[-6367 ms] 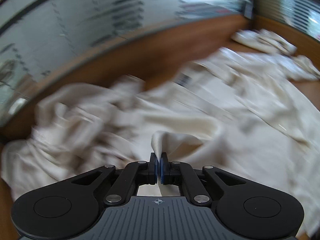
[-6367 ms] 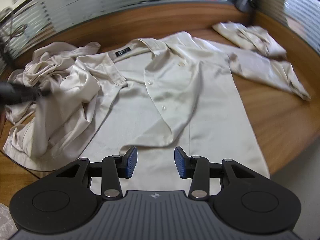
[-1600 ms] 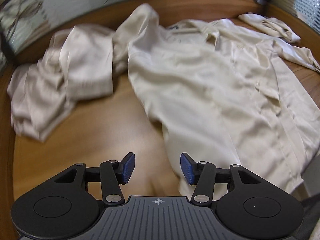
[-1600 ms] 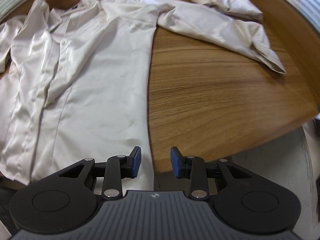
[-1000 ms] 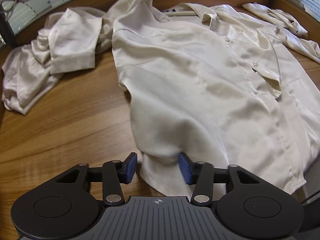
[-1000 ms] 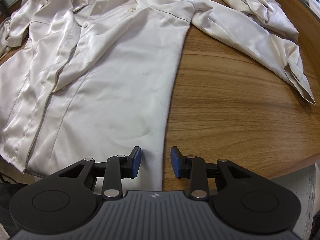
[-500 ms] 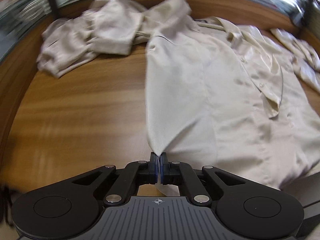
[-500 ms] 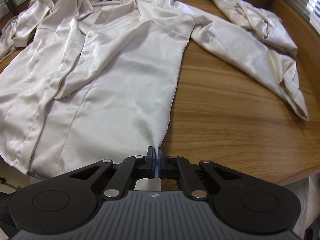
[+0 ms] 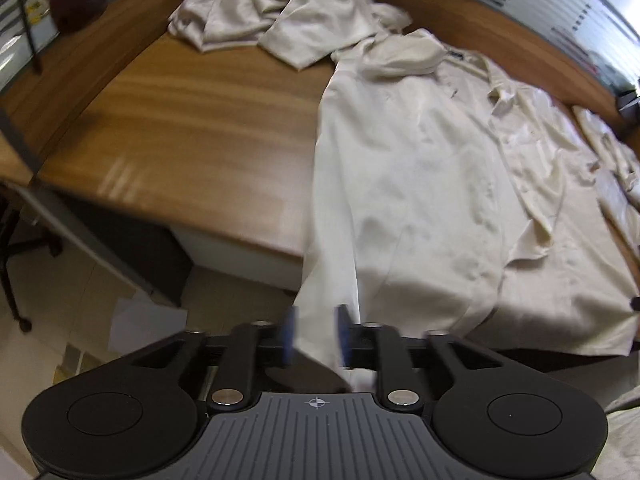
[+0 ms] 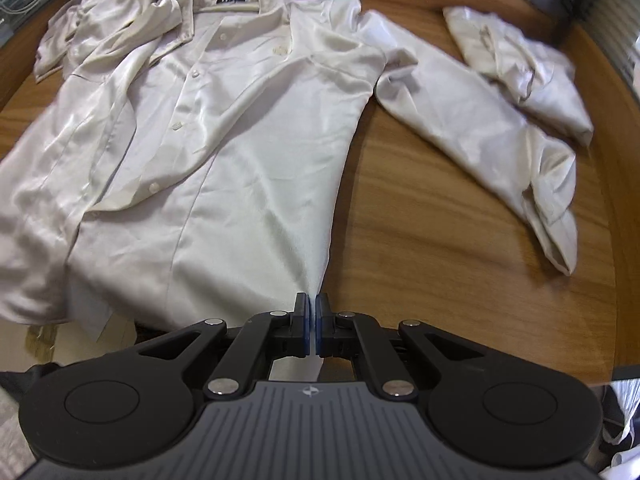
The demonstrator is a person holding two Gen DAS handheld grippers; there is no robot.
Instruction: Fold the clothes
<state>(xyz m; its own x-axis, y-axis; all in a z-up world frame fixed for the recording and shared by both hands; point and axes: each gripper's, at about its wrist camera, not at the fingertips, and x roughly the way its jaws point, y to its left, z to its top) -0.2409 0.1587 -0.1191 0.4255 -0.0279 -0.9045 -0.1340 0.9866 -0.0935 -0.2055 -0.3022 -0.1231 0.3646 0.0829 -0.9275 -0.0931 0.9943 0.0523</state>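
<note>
My right gripper (image 10: 312,320) is clamped on the shirt (image 10: 224,152) hem. My left gripper (image 9: 316,334) is opening, cloth between its jaws. The shirt lies spread on the surface (image 9: 192,128). I should regrip and pull evenly. A crumpled garment (image 9: 280,12) crowds the collar.

Wooden desk (image 9: 192,128), tiled floor (image 9: 80,280), striped glass partition (image 9: 560,12) behind.
</note>
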